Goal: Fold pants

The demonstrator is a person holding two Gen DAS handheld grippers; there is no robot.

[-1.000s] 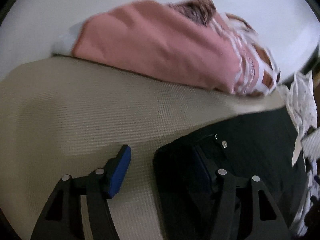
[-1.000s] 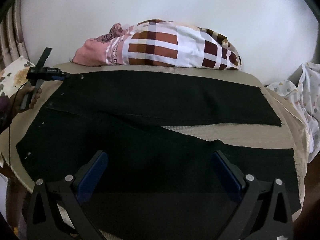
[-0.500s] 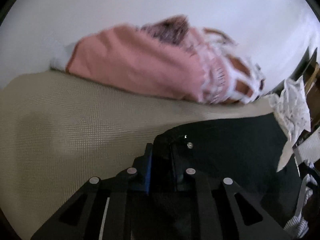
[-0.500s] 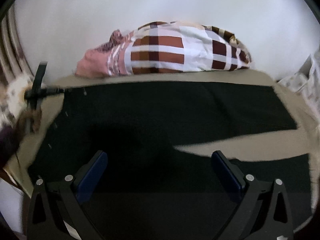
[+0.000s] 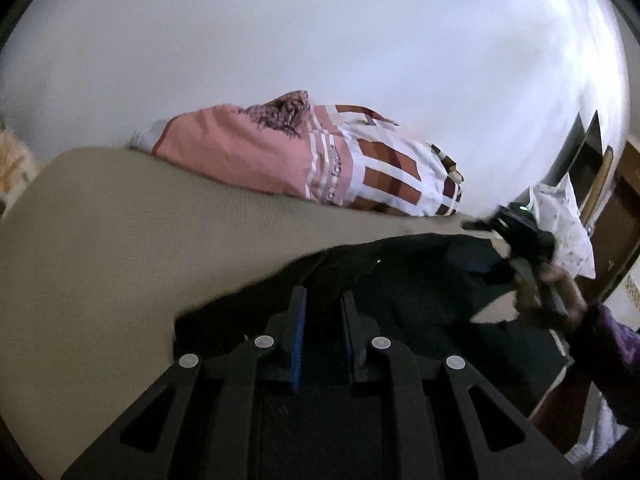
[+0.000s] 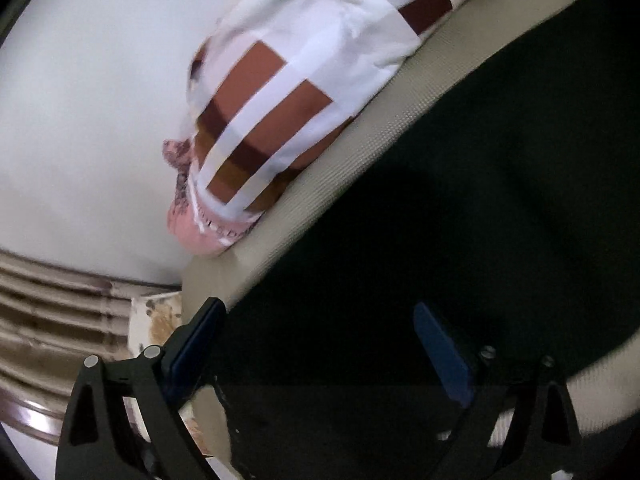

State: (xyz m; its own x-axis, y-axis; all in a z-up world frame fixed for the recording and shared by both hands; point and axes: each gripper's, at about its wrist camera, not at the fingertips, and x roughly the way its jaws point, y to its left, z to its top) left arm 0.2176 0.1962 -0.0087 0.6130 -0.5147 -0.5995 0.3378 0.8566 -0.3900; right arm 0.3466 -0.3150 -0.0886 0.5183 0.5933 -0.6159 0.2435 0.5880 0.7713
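pants [image 5: 420, 292] — black, plain, dull fabric | state: one edge lifted and bunched in the left view, the rest spread flat — creased | place: on the beige bed cover, below the striped pillow

Pants [image 5: 420, 280] plain black. Bed cover [image 5: 120, 240] beige, fine woven texture. Pillow [image 5: 304, 160] at the bed's far edge: pink end, then white with brown and maroon checks. Wall [image 5: 320, 32] plain white. Left tool [image 5: 323, 336] black, blue pads. Right tool [image 6: 320, 344] same colours. Sleeve [image 5: 612, 344] purple, patterned. Cloth [image 5: 568, 232] white, small speckles.
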